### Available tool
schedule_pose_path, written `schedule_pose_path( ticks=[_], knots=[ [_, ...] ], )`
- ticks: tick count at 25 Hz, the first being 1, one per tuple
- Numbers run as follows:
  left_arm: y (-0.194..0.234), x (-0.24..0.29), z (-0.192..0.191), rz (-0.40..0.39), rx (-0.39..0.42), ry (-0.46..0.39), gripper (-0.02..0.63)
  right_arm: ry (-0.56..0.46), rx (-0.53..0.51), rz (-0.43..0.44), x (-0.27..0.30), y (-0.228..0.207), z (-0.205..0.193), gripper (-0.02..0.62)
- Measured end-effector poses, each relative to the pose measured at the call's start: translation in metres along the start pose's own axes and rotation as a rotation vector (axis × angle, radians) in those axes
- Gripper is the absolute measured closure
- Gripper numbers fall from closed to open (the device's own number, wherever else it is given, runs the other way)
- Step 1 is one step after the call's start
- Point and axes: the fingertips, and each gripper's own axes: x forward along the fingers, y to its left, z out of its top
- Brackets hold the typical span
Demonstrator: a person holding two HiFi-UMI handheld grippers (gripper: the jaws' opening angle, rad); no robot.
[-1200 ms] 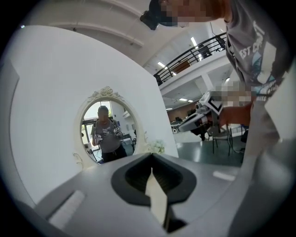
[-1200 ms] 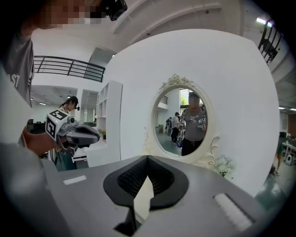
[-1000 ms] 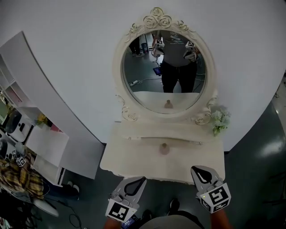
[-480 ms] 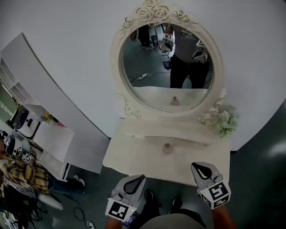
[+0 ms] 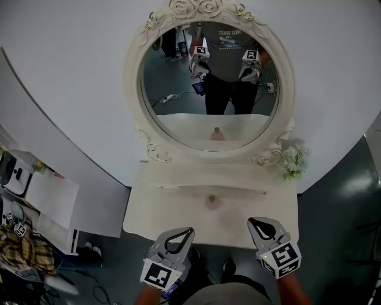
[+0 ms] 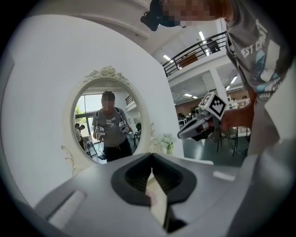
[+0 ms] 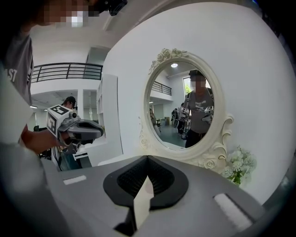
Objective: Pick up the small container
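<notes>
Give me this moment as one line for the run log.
phase: pre-grasp | left gripper: shut, empty | right gripper: shut, empty | small container: on dressing table, untouched, beyond both grippers

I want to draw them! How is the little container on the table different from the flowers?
The small container is pinkish and plain; the flowers are white with green leaves. The container stands mid-table; the flowers sit at the right end, by the mirror frame. Both rest on the white dressing table.
</notes>
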Motion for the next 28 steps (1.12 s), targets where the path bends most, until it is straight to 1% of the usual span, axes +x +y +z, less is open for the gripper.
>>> schedule_pose_path(
  ticks=[3, 6, 10, 17, 24, 28],
  knots=[
    [0.010, 0.013, -0.009, -0.022, -0.008, -0.005, 0.603, 0.028, 0.013, -0.018, 0.012, -0.005, -0.007, 0.594],
    [0.021, 0.023, -0.020, -0.039, 0.007, -0.003, 0.603, 0.046, 0.024, -0.026, 0.028, -0.010, -0.013, 0.594],
    [0.034, 0.030, -0.041, -0.050, -0.004, 0.015, 0.603, 0.076, 0.029, -0.029, 0.052, -0.010, -0.025, 0.594],
    [0.053, 0.035, -0.077, -0.054, -0.017, 0.038, 0.603, 0.116, 0.039, -0.018, 0.097, -0.007, -0.047, 0.594],
    [0.061, 0.037, -0.115, -0.064, -0.050, 0.095, 0.603, 0.141, 0.052, 0.004, 0.143, -0.004, -0.072, 0.589],
    [0.068, 0.038, -0.134, -0.066, -0.071, 0.105, 0.603, 0.163, 0.061, 0.015, 0.171, -0.003, -0.090, 0.581]
  ],
)
